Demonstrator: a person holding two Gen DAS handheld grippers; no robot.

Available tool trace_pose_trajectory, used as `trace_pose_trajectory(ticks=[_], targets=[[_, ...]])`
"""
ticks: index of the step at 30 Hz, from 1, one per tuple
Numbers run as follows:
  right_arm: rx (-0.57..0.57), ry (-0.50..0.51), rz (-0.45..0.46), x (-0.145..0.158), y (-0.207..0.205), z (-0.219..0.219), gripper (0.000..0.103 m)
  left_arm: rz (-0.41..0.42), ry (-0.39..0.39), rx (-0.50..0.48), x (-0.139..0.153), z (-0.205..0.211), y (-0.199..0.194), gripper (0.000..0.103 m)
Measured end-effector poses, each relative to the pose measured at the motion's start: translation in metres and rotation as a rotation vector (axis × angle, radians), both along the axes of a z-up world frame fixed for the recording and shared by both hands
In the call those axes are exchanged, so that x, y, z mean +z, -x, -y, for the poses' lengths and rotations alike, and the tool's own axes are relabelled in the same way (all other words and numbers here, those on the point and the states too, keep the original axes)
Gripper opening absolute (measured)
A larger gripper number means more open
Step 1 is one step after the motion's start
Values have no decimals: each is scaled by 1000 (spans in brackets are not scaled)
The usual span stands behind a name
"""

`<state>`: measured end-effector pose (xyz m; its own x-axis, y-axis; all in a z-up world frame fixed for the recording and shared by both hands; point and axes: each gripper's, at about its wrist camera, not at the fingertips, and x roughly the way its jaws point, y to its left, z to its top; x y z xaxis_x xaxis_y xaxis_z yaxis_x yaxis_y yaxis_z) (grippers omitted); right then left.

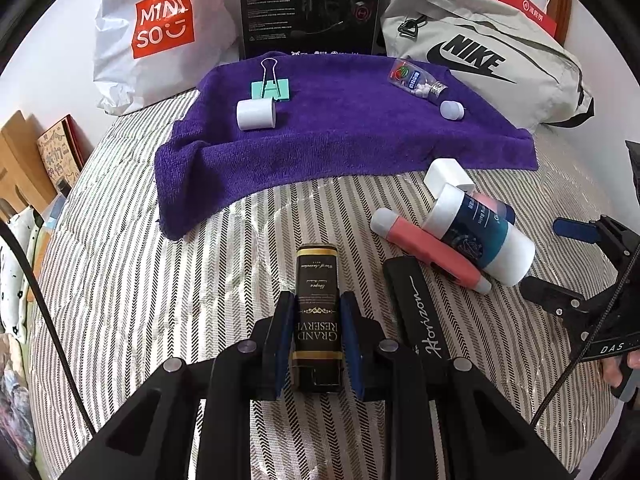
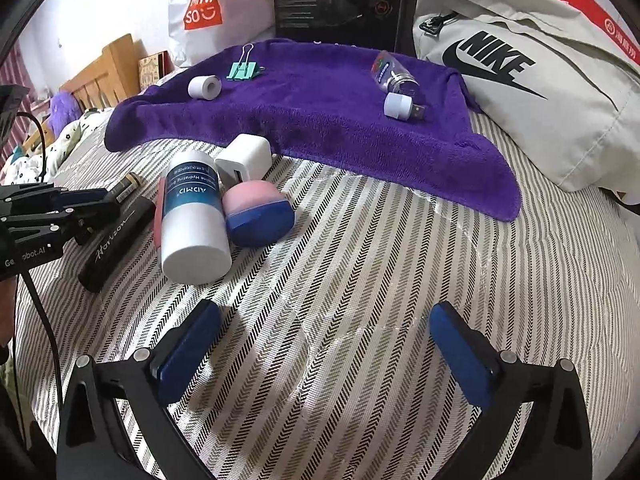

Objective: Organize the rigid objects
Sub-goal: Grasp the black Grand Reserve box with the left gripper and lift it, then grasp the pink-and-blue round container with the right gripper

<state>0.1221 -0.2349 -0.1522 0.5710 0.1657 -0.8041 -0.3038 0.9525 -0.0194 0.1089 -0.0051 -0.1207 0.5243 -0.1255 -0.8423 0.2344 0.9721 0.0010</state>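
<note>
My left gripper (image 1: 318, 308) is shut on a black and gold "Grand Reserve" box (image 1: 318, 280), held over the striped bedspread; the box shows in the right wrist view (image 2: 127, 186) too. My right gripper (image 2: 324, 328) is open and empty above the bedspread. A purple towel (image 1: 340, 132) carries a white roll (image 1: 256, 114), a green binder clip (image 1: 271, 86), a small clear bottle (image 1: 416, 80) and a white USB plug (image 1: 452, 110). On the bedspread lie a black "Horizon" case (image 1: 420, 312), a pink tube (image 1: 430, 254), a white and blue bottle (image 1: 480, 236) and a white charger (image 1: 446, 174).
A Miniso bag (image 1: 160, 28), a black box (image 1: 312, 4) and a grey Nike bag (image 1: 480, 52) line the back. A pink and blue round item (image 2: 258, 212) lies beside the bottle. A wooden bed frame (image 2: 104, 68) stands at the left.
</note>
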Motion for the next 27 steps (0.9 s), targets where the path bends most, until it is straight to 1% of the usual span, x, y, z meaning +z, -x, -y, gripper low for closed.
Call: trace_pose_trajectory(ticks=[4, 7, 9, 11, 14, 17, 19, 23, 25, 27], targets=[[14, 16, -12, 3, 1, 5, 101, 3, 2, 0, 0, 0, 0, 23], [-16, 65, 37, 8, -4, 11, 96, 2, 0, 0, 0, 0, 0, 23], [1, 64, 21, 9, -14, 12, 87, 3, 0, -2, 0, 0, 0, 23], [37, 42, 25, 11, -21, 8, 81, 3, 5, -5, 0, 0, 0, 23], [105, 52, 23, 11, -26, -6, 81, 1, 7, -7, 0, 0, 1, 23], [156, 77, 46, 12, -25, -21, 81, 1, 2, -7, 1, 0, 0, 23], [167, 75, 45, 12, -26, -28, 81, 1, 3, -6, 1, 0, 0, 23], [159, 56, 37, 12, -31, -37, 81, 1, 1, -5, 1, 1, 0, 23], [134, 34, 24, 11, -35, -41, 80, 2, 2, -4, 1, 2, 0, 23], [109, -7, 8, 10, -38, -42, 77, 4, 4, -5, 1, 2, 1, 23]])
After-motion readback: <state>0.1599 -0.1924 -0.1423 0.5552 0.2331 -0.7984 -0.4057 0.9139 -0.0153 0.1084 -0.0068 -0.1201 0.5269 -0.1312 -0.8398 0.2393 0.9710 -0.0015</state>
